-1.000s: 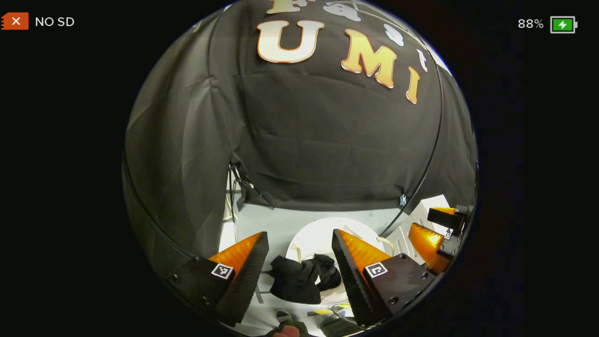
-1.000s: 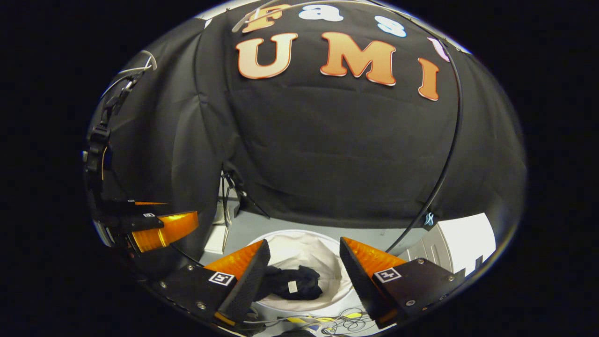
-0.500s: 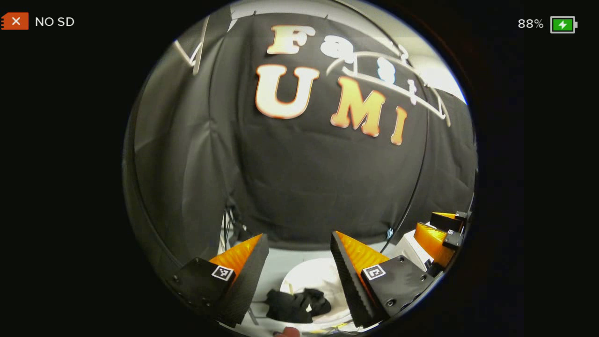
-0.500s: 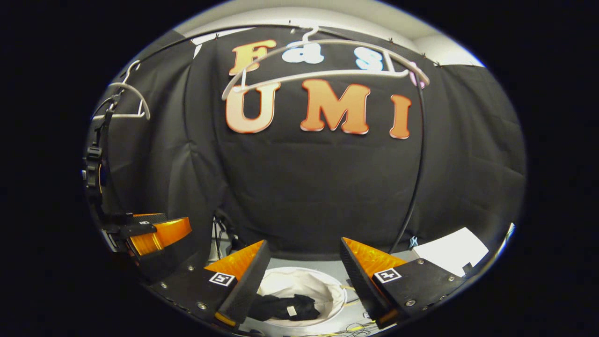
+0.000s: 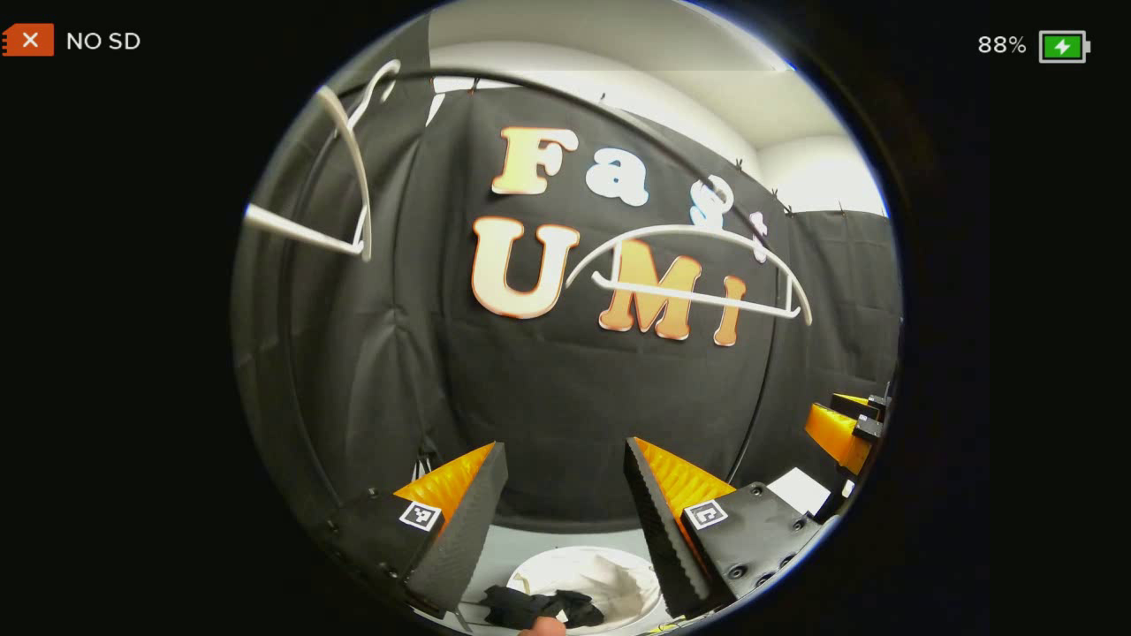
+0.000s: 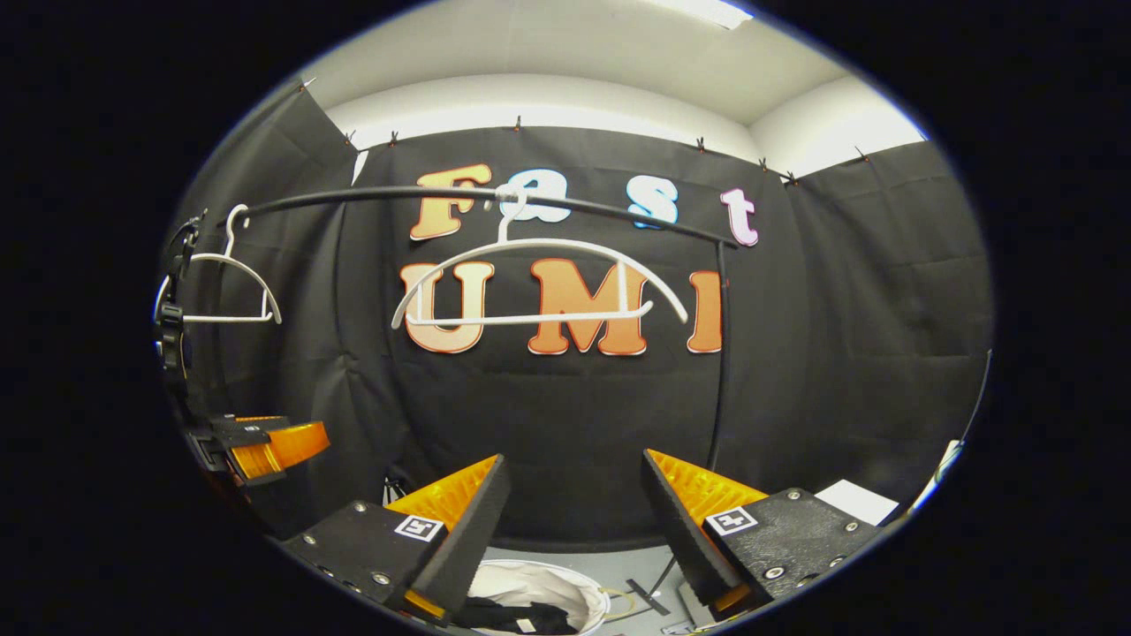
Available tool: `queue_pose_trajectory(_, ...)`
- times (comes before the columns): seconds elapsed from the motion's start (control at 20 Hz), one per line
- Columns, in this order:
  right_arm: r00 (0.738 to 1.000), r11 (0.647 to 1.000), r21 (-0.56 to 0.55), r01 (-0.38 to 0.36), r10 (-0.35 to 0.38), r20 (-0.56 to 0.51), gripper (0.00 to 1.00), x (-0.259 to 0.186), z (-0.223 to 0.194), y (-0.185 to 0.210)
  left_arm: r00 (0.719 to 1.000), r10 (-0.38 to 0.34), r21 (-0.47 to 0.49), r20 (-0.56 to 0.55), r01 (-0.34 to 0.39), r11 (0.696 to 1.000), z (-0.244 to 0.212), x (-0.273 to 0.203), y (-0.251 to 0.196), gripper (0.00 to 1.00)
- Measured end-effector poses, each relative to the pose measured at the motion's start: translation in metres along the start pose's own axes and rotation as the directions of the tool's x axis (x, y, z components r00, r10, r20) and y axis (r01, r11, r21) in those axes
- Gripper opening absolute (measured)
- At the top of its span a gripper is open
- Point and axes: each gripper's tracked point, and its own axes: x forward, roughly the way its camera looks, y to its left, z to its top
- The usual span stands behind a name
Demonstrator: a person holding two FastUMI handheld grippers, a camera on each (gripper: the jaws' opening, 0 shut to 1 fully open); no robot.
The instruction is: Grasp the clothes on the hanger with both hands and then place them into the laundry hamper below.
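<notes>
Left gripper (image 5: 565,459): fingers spread wide, nothing between them. Right gripper (image 6: 574,473): same, wide apart, empty. Black clothes (image 5: 530,608) lie bunched inside the white laundry hamper (image 5: 610,574), bottom centre of both views. Two bare white hangers on the black rail (image 6: 371,196): one centre (image 6: 539,291), one far left (image 6: 225,287).

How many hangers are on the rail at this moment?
2. One bare white plastic hanger hangs mid-rail on the black metal rail; another white hanger hangs near the rail's left end. Others could hang beyond the frame.
</notes>
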Motion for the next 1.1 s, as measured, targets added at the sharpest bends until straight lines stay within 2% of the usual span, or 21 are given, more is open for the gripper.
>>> queue_pose_trajectory(0.15, 0.999, 1.0, -0.019, -0.015, 0.016, 0.038, 0.93, -0.025, 0.018, -0.024, 0.999, 0.022, -0.009, 0.046, -0.022, 1.0, 0.023, -0.026, -0.029, 0.84)
queue_pose_trajectory(0.3, 0.996, 0.999, -0.011, -0.05, 0.051, 0.071, 0.92, -0.041, 0.036, -0.04, 0.994, 0.059, -0.002, 0.09, -0.059, 0.998, 0.042, -0.051, -0.048, 0.8)
queue_pose_trajectory(0.4, 0.994, 0.997, 0.001, -0.076, 0.076, 0.081, 0.99, -0.051, 0.043, -0.045, 0.99, 0.083, 0.001, 0.111, -0.084, 0.996, 0.05, -0.065, -0.059, 0.81)
queue_pose_trajectory(0.45, 0.992, 0.995, 0.006, -0.095, 0.094, 0.083, 0.99, -0.054, 0.045, -0.045, 0.988, 0.098, -0.003, 0.121, -0.098, 0.995, 0.054, -0.07, -0.061, 0.81)
queue_pose_trajectory(0.5, 0.991, 0.994, 0.01, -0.106, 0.105, 0.082, 0.92, -0.055, 0.047, -0.045, 0.986, 0.106, -0.006, 0.128, -0.106, 0.994, 0.057, -0.072, -0.065, 0.79)
queue_pose_trajectory(0.55, 0.991, 0.994, 0.014, -0.11, 0.108, 0.083, 0.92, -0.058, 0.048, -0.047, 0.985, 0.111, -0.007, 0.133, -0.111, 0.994, 0.059, -0.074, -0.066, 0.81)
queue_pose_trajectory(0.6, 0.99, 0.994, 0.014, -0.109, 0.107, 0.088, 0.98, -0.059, 0.05, -0.049, 0.984, 0.112, -0.005, 0.137, -0.112, 0.994, 0.061, -0.076, -0.065, 0.79)
queue_pose_trajectory(0.65, 0.99, 0.995, 0.011, -0.104, 0.102, 0.094, 0.96, -0.061, 0.052, -0.051, 0.985, 0.106, 0.003, 0.139, -0.108, 0.994, 0.063, -0.077, -0.065, 0.81)
queue_pose_trajectory(0.8, 0.991, 0.998, 0.002, -0.061, 0.06, 0.123, 0.92, -0.064, 0.055, -0.061, 0.982, 0.105, 0.048, 0.156, -0.114, 0.992, 0.066, -0.076, -0.058, 0.79)
queue_pose_trajectory(0.85, 0.991, 0.998, 0.004, -0.065, 0.064, 0.115, 0.92, -0.066, 0.052, -0.059, 0.982, 0.105, 0.058, 0.157, -0.115, 0.992, 0.064, -0.075, -0.055, 0.84)
queue_pose_trajectory(0.9, 0.991, 0.997, 0.002, -0.073, 0.072, 0.116, 0.99, -0.066, 0.051, -0.052, 0.982, 0.101, 0.056, 0.161, -0.111, 0.992, 0.063, -0.075, -0.055, 0.79)
queue_pose_trajectory(1.1, 0.991, 0.999, -0.02, -0.05, 0.052, 0.12, 0.99, -0.066, 0.049, -0.051, 0.985, 0.08, 0.05, 0.155, -0.089, 0.995, 0.058, -0.073, -0.052, 0.81)
